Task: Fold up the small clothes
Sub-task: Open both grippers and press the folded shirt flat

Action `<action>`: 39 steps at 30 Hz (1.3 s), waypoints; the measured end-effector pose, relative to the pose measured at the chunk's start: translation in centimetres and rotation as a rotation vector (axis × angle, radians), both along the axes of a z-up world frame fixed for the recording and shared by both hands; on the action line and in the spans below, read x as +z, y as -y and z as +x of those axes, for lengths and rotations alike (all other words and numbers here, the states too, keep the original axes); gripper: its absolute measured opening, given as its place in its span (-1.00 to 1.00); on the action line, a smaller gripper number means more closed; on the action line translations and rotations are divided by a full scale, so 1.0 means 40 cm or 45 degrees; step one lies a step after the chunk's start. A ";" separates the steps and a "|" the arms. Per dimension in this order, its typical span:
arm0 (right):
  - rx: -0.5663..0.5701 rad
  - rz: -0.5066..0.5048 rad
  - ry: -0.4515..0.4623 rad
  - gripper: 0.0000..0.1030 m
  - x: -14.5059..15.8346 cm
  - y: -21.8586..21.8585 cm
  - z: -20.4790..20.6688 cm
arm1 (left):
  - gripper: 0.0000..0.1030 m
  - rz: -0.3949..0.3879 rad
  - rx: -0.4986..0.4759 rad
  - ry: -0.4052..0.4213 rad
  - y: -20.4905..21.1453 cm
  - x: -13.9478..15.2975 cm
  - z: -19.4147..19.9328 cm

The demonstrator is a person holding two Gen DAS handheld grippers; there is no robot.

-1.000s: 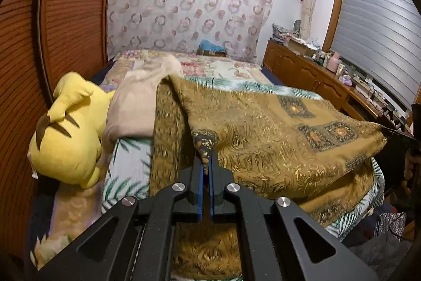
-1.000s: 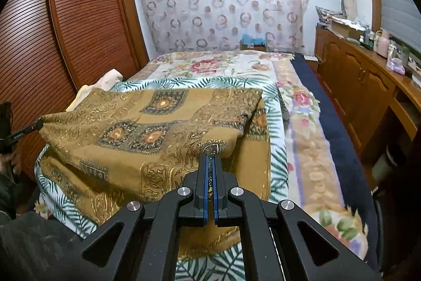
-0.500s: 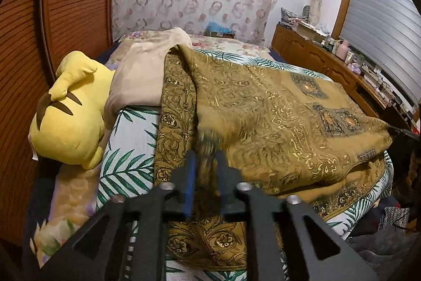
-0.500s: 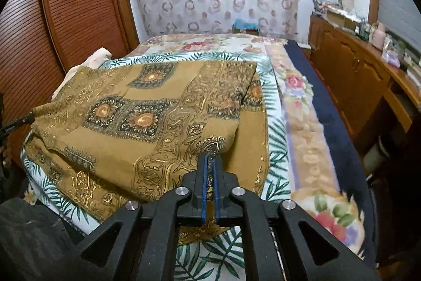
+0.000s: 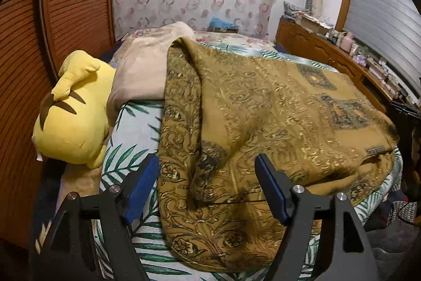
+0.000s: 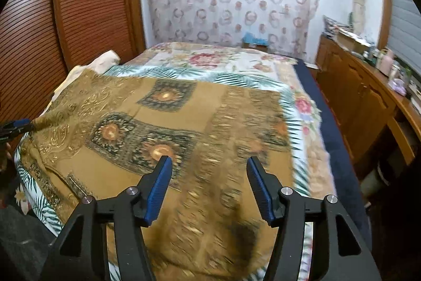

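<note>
In the left wrist view, the left gripper (image 5: 208,177) stood at the bottom of the frame with its jaws apart and opening, the blue pads (image 5: 142,185) clear of the cloth. Between and beyond them lay the mustard patterned garment (image 5: 263,123), folded over itself across the middle of the frame on the palm-leaf sheet (image 5: 131,138). Its near edge ran behind the gripper body and its far right corner dropped over the bed edge, so neither end showed. A yellow plush toy (image 5: 73,117) sat at the left, partly under a beige cloth (image 5: 147,70). The dresser (image 5: 329,54) in the upper right held small items too blurred to name.

In the right wrist view, the right gripper (image 6: 209,186) also stood with jaws apart and opening, nothing pressed between the pads. The garment (image 6: 184,128) filled the lower centre; its nearest part was smeared by motion blur, so the pattern there was unreadable. At the left edge a dark tool tip with a blue part (image 6: 18,124) touched the garment's corner, mostly cut off. The floral bedspread (image 6: 223,62) lay beyond, at upper centre.
</note>
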State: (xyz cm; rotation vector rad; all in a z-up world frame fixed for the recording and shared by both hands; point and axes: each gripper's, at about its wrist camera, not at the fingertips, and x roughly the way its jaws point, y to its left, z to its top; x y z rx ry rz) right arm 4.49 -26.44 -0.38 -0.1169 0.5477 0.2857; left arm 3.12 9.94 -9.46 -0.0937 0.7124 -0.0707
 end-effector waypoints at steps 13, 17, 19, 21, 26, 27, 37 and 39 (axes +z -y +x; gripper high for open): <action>0.146 -0.114 -0.172 0.18 -0.097 -0.139 0.126 | 0.48 -0.001 0.040 -0.042 -0.020 -0.036 0.011; 0.172 -0.076 -0.163 0.41 -0.121 -0.132 0.153 | 0.48 0.003 0.044 -0.058 -0.023 -0.046 0.014; 0.191 -0.123 -0.155 0.54 -0.122 -0.143 0.151 | 0.48 0.001 0.047 -0.067 -0.027 -0.052 0.016; 0.198 -0.127 -0.162 0.61 -0.126 -0.138 0.152 | 0.48 -0.003 0.050 -0.074 -0.031 -0.056 0.018; 0.216 -0.130 -0.167 0.69 -0.138 -0.139 0.148 | 0.48 -0.001 0.054 -0.072 -0.038 -0.061 0.017; 0.218 -0.132 -0.168 0.71 -0.139 -0.139 0.146 | 0.48 -0.001 0.052 -0.072 -0.038 -0.061 0.016; 0.213 -0.135 -0.179 0.87 -0.148 -0.151 0.144 | 0.03 -0.107 0.010 -0.054 -0.049 -0.058 0.016; 0.194 -0.140 -0.184 0.92 -0.150 -0.150 0.142 | -0.18 -0.108 0.008 -0.057 -0.051 -0.058 0.020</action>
